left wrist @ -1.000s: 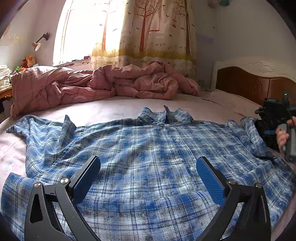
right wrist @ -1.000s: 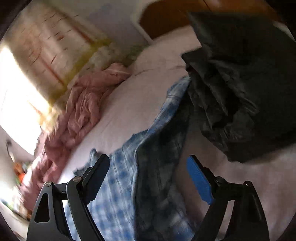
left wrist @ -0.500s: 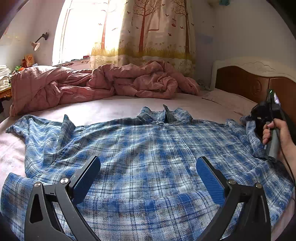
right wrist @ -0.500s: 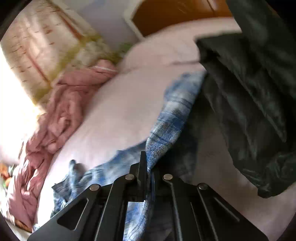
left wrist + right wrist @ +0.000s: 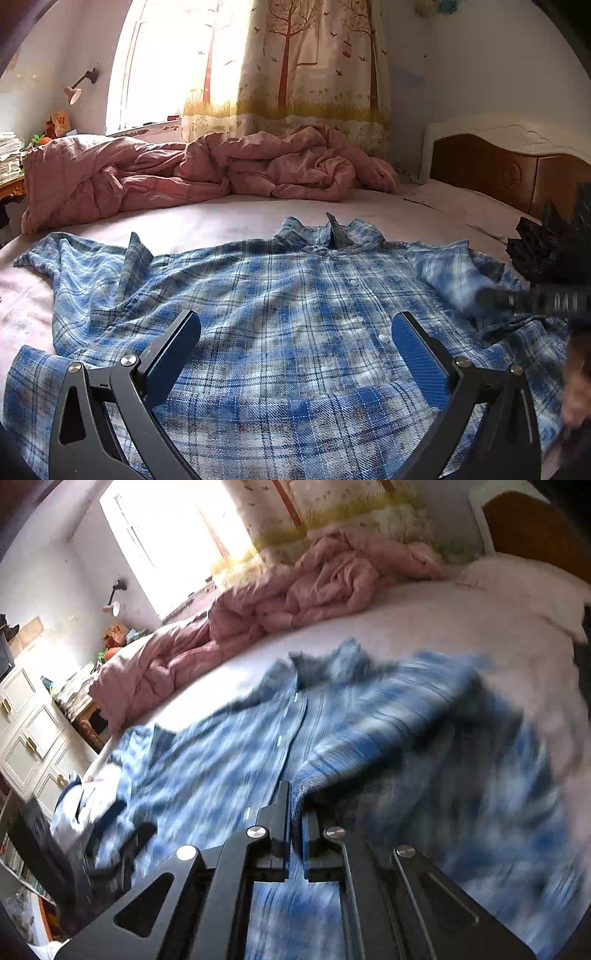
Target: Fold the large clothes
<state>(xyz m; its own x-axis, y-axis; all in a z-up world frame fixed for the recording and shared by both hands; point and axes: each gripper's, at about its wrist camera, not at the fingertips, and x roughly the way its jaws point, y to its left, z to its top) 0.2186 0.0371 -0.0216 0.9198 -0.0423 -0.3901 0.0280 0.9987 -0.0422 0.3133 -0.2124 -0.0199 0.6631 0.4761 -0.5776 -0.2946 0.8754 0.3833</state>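
A blue plaid shirt (image 5: 280, 314) lies spread front-up on the bed, collar toward the far side. My left gripper (image 5: 295, 343) is open and empty, hovering over the shirt's lower front. My right gripper (image 5: 294, 812) is shut on the shirt's right sleeve (image 5: 369, 731) and carries it over the shirt's body. It shows blurred at the right of the left wrist view (image 5: 532, 301), with the sleeve (image 5: 454, 277) folded inward under it.
A crumpled pink duvet (image 5: 184, 173) lies along the far side of the bed. A black garment (image 5: 546, 247) sits at the right near the wooden headboard (image 5: 498, 170). A white cabinet (image 5: 26, 734) stands beyond the bed's left side.
My right gripper closed on the right sleeve, then swung it left over the shirt's body. The left gripper has stayed still and open.
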